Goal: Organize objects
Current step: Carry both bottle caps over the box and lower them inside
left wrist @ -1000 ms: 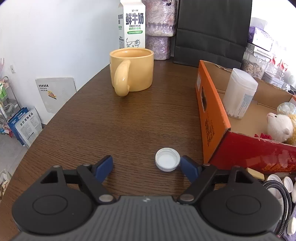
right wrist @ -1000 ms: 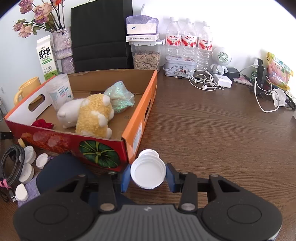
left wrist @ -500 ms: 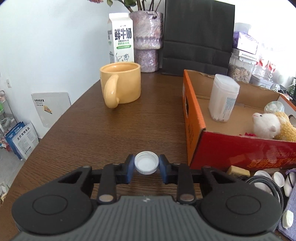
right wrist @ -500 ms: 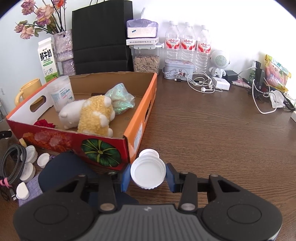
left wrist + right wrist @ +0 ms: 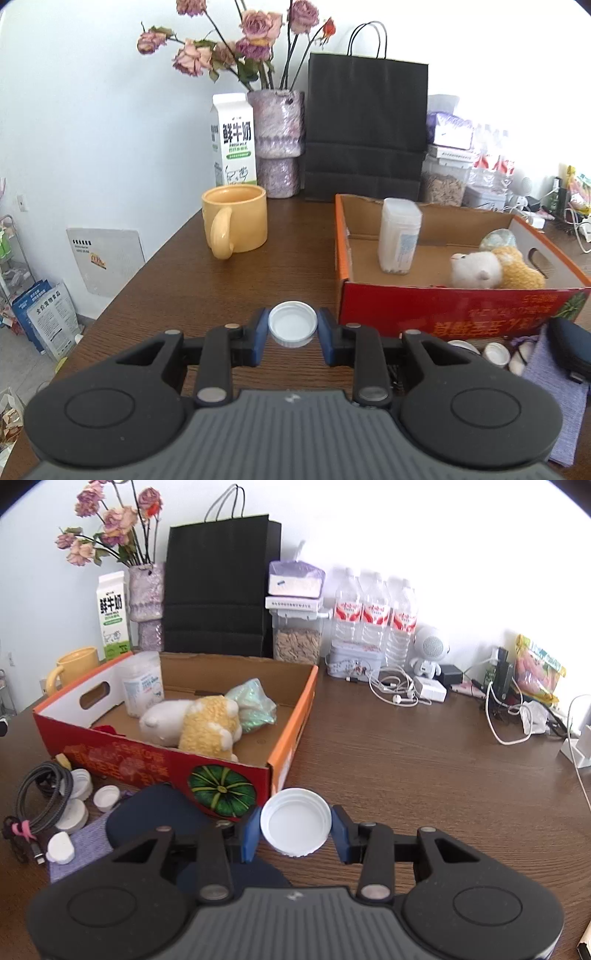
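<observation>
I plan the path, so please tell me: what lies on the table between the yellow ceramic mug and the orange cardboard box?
Only bare brown wooden table lies between yellow ceramic mug and orange cardboard box, in the left wrist view.

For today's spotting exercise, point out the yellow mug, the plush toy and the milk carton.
yellow mug [image 5: 240, 218], left wrist view, on its side wall.
plush toy [image 5: 207, 725], right wrist view, on its yellow back.
milk carton [image 5: 236, 144], left wrist view, on its printed front.
</observation>
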`<state>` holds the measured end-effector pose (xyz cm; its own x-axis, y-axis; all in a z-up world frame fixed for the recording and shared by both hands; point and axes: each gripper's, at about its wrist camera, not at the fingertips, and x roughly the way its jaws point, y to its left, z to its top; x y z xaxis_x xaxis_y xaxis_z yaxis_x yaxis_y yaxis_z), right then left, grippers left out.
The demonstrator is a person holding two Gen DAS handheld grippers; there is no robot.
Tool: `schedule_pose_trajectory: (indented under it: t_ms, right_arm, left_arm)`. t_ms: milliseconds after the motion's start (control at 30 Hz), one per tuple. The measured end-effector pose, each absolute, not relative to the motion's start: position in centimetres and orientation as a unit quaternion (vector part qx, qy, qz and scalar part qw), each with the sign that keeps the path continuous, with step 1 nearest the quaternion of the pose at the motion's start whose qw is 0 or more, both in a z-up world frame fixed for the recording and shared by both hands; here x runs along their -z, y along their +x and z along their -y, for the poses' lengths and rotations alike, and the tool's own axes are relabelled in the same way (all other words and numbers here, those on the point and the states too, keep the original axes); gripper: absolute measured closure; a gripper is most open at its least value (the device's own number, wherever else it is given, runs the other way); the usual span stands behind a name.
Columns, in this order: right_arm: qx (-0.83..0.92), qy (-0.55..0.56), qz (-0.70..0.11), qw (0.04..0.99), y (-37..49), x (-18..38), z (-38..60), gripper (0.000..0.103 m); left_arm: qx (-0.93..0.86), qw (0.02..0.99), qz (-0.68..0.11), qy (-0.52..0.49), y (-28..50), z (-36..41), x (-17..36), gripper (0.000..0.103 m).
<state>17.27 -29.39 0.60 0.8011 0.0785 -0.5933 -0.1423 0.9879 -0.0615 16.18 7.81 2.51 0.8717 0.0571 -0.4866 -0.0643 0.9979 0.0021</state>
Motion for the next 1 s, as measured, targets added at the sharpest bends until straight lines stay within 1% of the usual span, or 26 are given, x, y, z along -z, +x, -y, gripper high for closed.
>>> schedule_pose_trajectory:
  t_ms: [500, 733, 1000]
  right_arm:
    - [-0.133, -0.043, -0.258, 0.956, 12.1, -2.3, 25.0, 0.064]
    - [-0.154, -0.03, -0.242, 0.957, 11.8, -2.5, 23.0, 0.064]
    - [-0.161, -0.023, -0.225, 0.961, 13.3, -3.1, 21.0, 0.064]
  left_arm:
    - [0.028, 0.975, -0.219, -0.031, 11.9, -4.1, -3.8, 0.074]
    - [0.058, 0.975, -0.214, -0.031, 11.8, -1.5, -3.8, 0.074]
    - [0.073, 0.976, -0.202, -0.033, 13.2, 1.1, -4.6, 0.074]
